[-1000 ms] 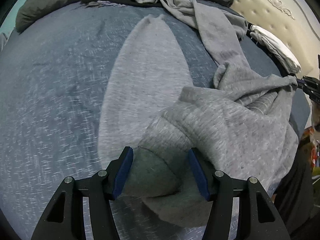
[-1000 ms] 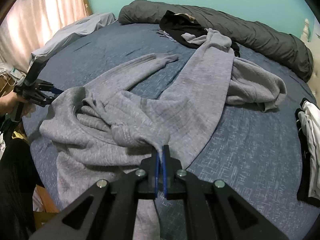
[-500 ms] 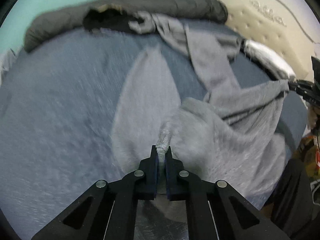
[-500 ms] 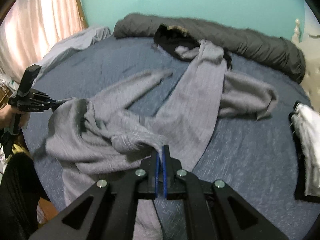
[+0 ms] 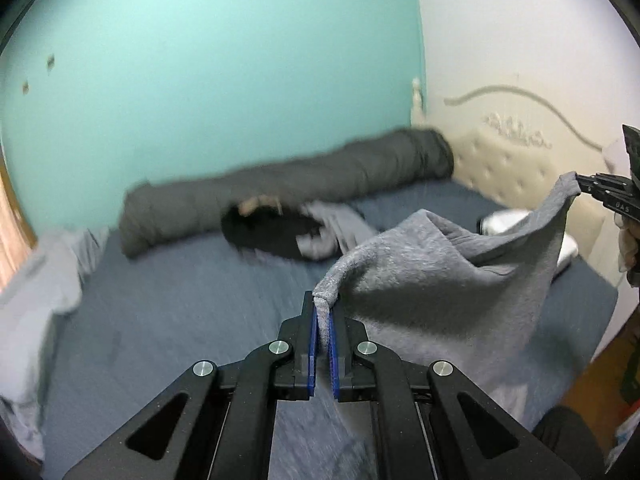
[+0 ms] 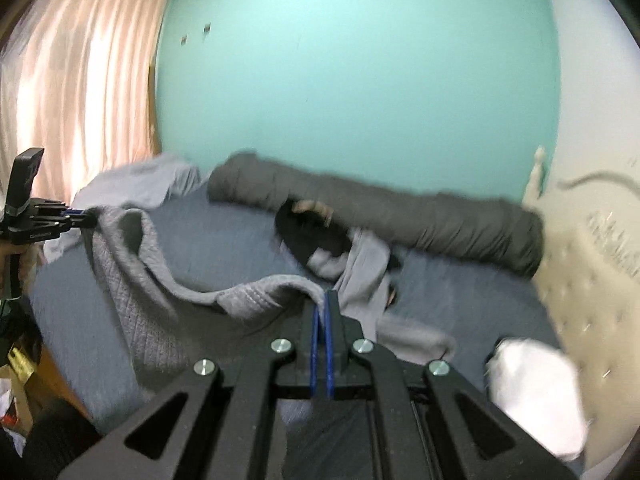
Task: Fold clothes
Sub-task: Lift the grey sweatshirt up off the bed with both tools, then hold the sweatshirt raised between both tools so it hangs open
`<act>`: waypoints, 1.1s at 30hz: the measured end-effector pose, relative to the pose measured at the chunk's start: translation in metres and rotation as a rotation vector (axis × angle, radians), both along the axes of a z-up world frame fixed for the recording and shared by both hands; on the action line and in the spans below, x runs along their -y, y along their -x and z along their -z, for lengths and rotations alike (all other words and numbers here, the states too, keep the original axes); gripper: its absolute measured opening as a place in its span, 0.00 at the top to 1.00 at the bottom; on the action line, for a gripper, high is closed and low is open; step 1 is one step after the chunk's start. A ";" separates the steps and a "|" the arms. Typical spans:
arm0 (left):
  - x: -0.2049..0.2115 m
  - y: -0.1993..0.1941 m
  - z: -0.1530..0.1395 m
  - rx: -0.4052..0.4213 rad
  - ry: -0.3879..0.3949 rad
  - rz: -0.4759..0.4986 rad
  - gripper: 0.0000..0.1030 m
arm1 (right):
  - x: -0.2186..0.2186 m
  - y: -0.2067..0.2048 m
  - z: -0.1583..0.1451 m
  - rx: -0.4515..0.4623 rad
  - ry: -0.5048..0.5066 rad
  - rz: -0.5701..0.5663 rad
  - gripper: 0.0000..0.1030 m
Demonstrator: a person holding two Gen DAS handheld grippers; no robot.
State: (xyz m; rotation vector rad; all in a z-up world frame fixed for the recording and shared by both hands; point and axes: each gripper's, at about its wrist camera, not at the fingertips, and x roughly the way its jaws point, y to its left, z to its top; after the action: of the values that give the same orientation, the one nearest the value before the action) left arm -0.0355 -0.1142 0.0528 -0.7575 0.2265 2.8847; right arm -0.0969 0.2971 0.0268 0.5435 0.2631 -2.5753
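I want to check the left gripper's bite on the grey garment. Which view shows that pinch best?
The left wrist view: the left gripper is close up, shut on a fold of the grey garment. The right wrist view shows it small at the left edge, fabric hanging from it.

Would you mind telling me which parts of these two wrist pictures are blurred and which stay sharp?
Left wrist view: the left hand-held gripper is crisp, the grey garment fairly clear, the dark rolled bedding and black clothing smeared. Right wrist view: the right hand-held gripper is sharp, the bed and headboard streaked; fisheye bends both pictures' edges.
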 end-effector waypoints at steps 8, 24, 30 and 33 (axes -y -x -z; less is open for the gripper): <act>-0.026 -0.038 -0.155 -0.223 0.041 -0.013 0.96 | -0.018 -0.036 -0.151 -0.197 0.012 0.085 0.98; -0.017 -0.160 -0.279 -0.460 0.047 -0.051 0.96 | -0.037 -0.129 -0.298 -0.408 0.102 0.086 0.98; -0.003 -0.199 -0.270 -0.491 0.029 -0.046 0.96 | -0.037 -0.163 -0.295 -0.422 0.113 0.034 0.98; 0.003 -0.209 -0.265 -0.492 0.027 -0.039 0.96 | -0.038 -0.178 -0.294 -0.424 0.126 0.020 0.98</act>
State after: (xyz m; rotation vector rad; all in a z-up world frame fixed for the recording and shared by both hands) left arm 0.1734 -0.1168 0.3180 -0.0412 0.3068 3.0607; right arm 0.0815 0.3348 0.3210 -0.0510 0.2335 -2.6817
